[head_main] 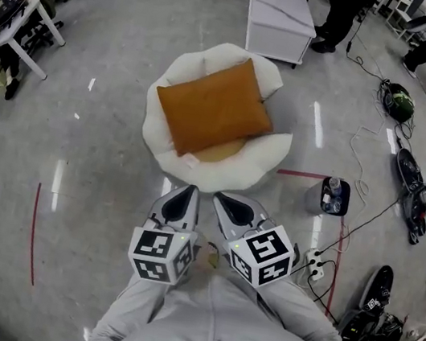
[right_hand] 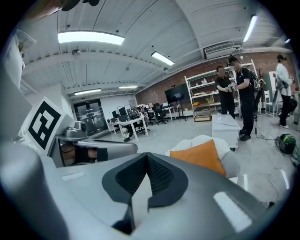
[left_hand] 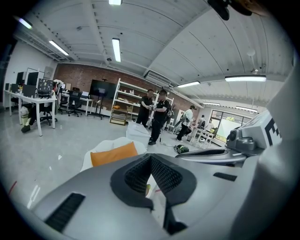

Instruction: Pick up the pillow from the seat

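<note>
An orange pillow [head_main: 214,105] lies tilted on a round cream-white seat [head_main: 273,153] in the middle of the floor. The pillow also shows in the left gripper view as the pillow [left_hand: 113,153], and in the right gripper view as the pillow [right_hand: 199,155]. My left gripper [head_main: 191,192] and right gripper [head_main: 219,198] hang side by side just in front of the seat's near rim, apart from it. Both are shut with nothing between their fingers. Each points toward the seat.
A white cabinet [head_main: 279,16] stands behind the seat. A small bin [head_main: 328,197] with bottles sits to the seat's right, near cables and a power strip [head_main: 316,264]. Desks and chairs [head_main: 16,16] stand at far left. People stand by the shelves [left_hand: 154,112].
</note>
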### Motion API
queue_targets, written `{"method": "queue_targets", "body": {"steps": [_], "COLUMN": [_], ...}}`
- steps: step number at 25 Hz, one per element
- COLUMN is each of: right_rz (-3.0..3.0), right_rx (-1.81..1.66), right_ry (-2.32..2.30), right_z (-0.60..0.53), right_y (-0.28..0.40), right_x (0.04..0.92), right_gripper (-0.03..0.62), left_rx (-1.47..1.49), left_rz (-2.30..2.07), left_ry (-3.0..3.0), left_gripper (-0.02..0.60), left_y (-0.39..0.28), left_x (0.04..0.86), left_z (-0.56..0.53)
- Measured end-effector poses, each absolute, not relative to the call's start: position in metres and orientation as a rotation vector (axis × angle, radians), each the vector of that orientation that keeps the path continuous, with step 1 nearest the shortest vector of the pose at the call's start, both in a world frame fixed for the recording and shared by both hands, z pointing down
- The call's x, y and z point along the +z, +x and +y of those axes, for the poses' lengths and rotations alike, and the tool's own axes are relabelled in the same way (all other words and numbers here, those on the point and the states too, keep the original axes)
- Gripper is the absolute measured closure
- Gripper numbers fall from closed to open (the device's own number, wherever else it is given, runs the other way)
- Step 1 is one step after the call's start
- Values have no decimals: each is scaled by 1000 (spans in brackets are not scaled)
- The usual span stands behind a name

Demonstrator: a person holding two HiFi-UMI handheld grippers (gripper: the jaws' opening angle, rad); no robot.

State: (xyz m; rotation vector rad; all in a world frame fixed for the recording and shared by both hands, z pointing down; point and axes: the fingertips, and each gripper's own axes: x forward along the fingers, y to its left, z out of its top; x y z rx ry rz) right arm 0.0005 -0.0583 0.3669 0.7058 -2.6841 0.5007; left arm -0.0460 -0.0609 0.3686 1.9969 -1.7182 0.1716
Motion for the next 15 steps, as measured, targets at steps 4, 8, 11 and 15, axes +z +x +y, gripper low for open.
{"method": "queue_targets", "body": {"steps": [4, 8, 11, 15], "right_rz": [-2673, -2666, -2665, -2656], "right_rx": [511, 514, 517, 538], "right_ry": [720, 719, 723, 738], "right_z": [-64, -72, -84, -108], "right_y": [2, -3, -7, -18], "right_x": [372, 376, 380, 385], "right_gripper": [595, 595, 595, 595], "left_rx": [177, 180, 185, 195], "left_rz": [-1713, -1702, -1691, -1668], "left_ry": [1996, 2002, 2008, 2016], "left_gripper": [580, 580, 580, 580], "left_y": [-47, -51, -54, -63], "left_x": [371, 375, 381, 386], "left_z": [-66, -76, -89, -111]}}
